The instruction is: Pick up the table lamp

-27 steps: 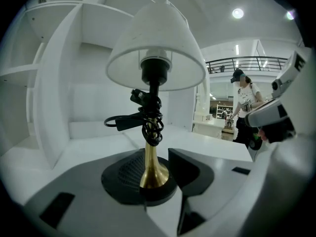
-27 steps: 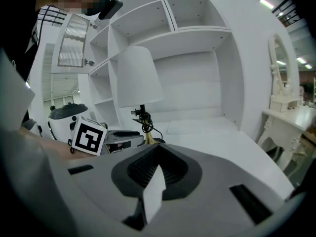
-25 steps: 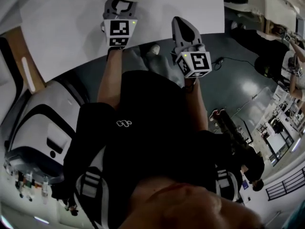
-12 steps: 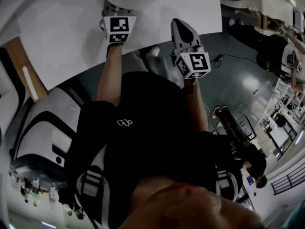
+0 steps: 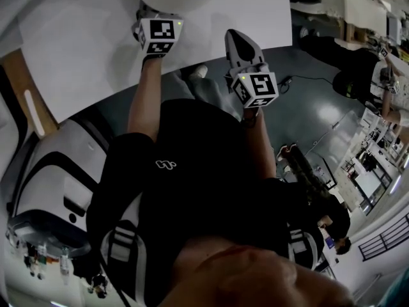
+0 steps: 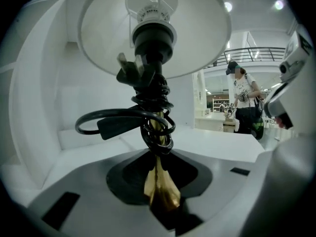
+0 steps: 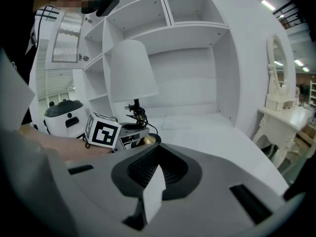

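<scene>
While the table lamp [image 7: 132,73] sits with its base on the white table [image 5: 96,56], nothing is off the ground yet, but the grab is on! Over on the left, the left gripper [image 5: 148,11] is tucked in under the shade [image 6: 98,38], and its jaws have just been closing on the brass stem [image 6: 159,179]. The stem stands right between them, low down near the base, and the pads look to be meeting the metal. By my reading the reach is done, the pinch is just made, and the lift itself is all that's left.

So what's around, and what's in the way? Far left, a rounded white-and-black machine [image 5: 57,171] stands beside the table, well apart from the action. At the lamp, just above the jaws, the black cord [image 6: 123,120] is wound round the stem, with a loop hanging out to the side and the plug poking out near the socket. It looks clear of the pads but could swing once the lamp rises. The shade overhangs the gripper, and white shelving [image 7: 197,14] stands behind the lamp.

Moving right, the right gripper [image 5: 235,38] hovers over the table's near edge, well apart from the lamp. Its jaws are a narrow slit apart with nothing between them. Further right is a white dressing table with a mirror [image 7: 279,107], and far right are people [image 5: 364,69] on the open floor, well clear.
</scene>
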Motion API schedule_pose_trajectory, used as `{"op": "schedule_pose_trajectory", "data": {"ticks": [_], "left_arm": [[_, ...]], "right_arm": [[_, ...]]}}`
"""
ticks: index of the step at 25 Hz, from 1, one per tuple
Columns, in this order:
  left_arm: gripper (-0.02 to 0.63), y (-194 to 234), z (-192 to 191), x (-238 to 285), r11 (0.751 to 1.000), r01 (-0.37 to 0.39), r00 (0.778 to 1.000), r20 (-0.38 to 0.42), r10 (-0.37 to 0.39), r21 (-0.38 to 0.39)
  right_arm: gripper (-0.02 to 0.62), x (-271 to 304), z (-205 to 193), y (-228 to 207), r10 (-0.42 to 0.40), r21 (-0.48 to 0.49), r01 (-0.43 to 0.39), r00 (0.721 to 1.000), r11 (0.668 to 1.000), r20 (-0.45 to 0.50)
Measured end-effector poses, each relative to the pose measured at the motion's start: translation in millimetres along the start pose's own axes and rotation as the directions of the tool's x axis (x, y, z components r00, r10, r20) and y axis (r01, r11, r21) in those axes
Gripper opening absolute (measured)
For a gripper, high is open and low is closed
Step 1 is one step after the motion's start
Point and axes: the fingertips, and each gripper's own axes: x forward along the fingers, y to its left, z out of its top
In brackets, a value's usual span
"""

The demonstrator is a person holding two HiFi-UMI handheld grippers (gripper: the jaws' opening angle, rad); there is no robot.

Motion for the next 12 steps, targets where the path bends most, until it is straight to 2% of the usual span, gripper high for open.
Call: {"op": "schedule_pose_trajectory", "data": {"ticks": [7, 12], "left_arm": [[0.107, -3, 0, -8, 1.0, 0.013, 0.998, -0.058, -0.012, 0.02], [0.106, -3, 12, -20, 1.0, 0.01, 0.998, -0.065, -0.008, 0.024]], "right_arm": [[0.017, -2, -3, 3, 0.028, 0.006, -0.028, 1.0, 1.0, 0.003], [0.017, -5, -1, 5, 0.043, 0.0, -0.043, 0.999, 0.999, 0.018]]}}
